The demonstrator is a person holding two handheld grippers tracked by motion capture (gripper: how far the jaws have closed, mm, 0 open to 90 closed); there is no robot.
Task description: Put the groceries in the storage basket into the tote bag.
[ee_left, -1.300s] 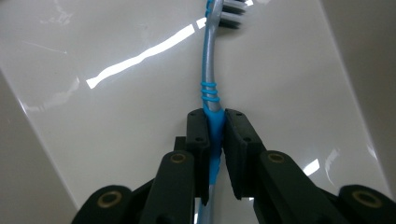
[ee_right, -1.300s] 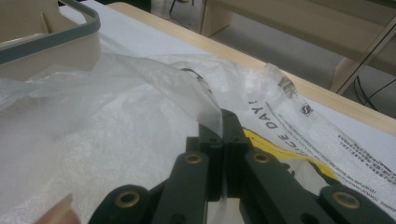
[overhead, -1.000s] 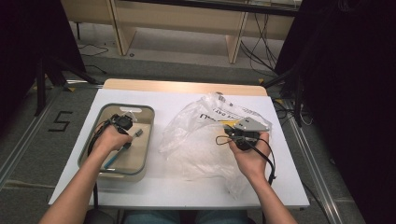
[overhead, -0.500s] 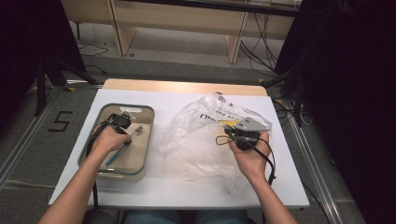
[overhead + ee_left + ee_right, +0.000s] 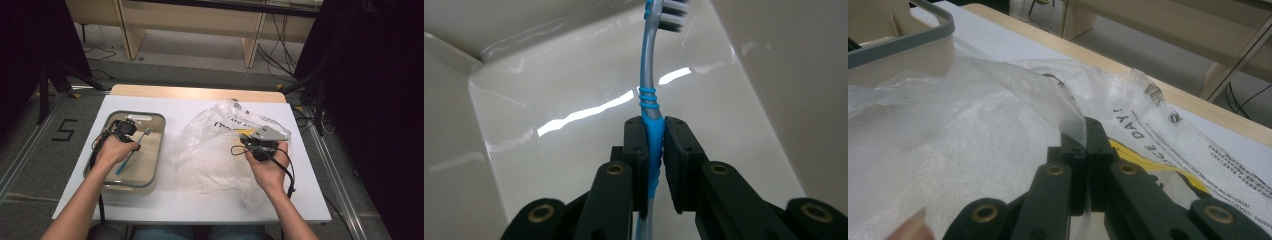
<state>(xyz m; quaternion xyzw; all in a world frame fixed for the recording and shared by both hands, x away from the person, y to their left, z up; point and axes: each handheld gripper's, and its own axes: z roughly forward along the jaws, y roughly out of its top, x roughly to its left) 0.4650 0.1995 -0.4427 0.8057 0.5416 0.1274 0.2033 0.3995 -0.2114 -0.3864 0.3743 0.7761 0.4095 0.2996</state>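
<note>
A blue and grey toothbrush (image 5: 650, 90) is clamped by its handle between the jaws of my left gripper (image 5: 655, 131), bristles pointing away over the floor of a beige tub (image 5: 574, 150). In the high view the left gripper (image 5: 131, 141) sits inside that tub (image 5: 156, 165) with the toothbrush (image 5: 135, 149) slanting across it. My right gripper (image 5: 1084, 140) is shut on a fold of a clear plastic bag (image 5: 973, 100). From above, the right gripper (image 5: 248, 141) holds the bag (image 5: 210, 150) at its right side, lifting the edge off the table.
The white table (image 5: 200, 205) carries the tub at left and the crumpled printed bag in the middle. A wooden strip (image 5: 195, 93) runs along the far edge. Dark curtains and cables flank the table on the floor.
</note>
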